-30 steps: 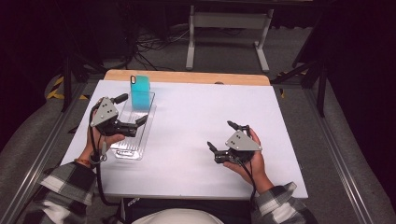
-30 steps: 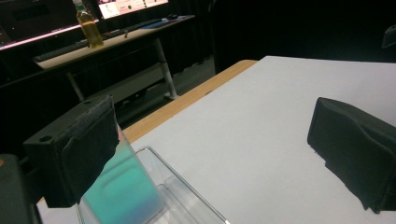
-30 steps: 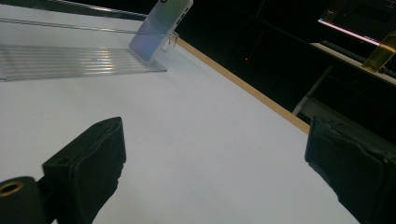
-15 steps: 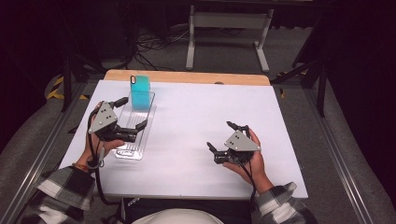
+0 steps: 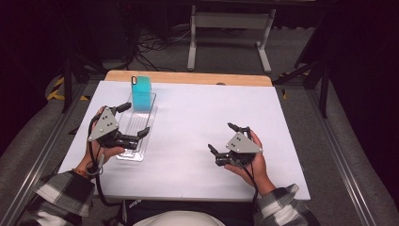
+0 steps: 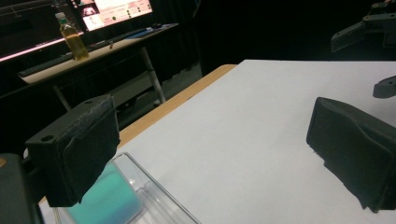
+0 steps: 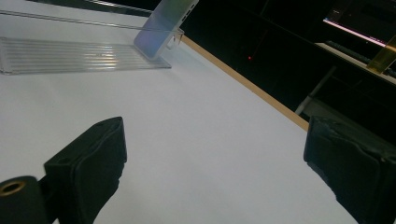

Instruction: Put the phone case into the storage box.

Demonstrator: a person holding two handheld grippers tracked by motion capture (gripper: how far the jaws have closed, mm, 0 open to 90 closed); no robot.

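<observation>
A clear ridged tray lies on the left part of the white table. A teal phone stands upright at its far end. My left gripper is open over the tray's middle, one jaw near each long side, nothing between them. In the left gripper view the phone and the tray's rim sit low by the left jaw, and the gripper is wide open. My right gripper rests open on the bare table at the right. In its own view, the gripper faces the tray and phone.
The white table has a wooden strip along its far edge. A metal stand and cables sit on the floor beyond. A desk with a bottle and a lit screen stands off to the side.
My left gripper has drifted slightly back toward the person over the tray. The right gripper has stayed almost still.
</observation>
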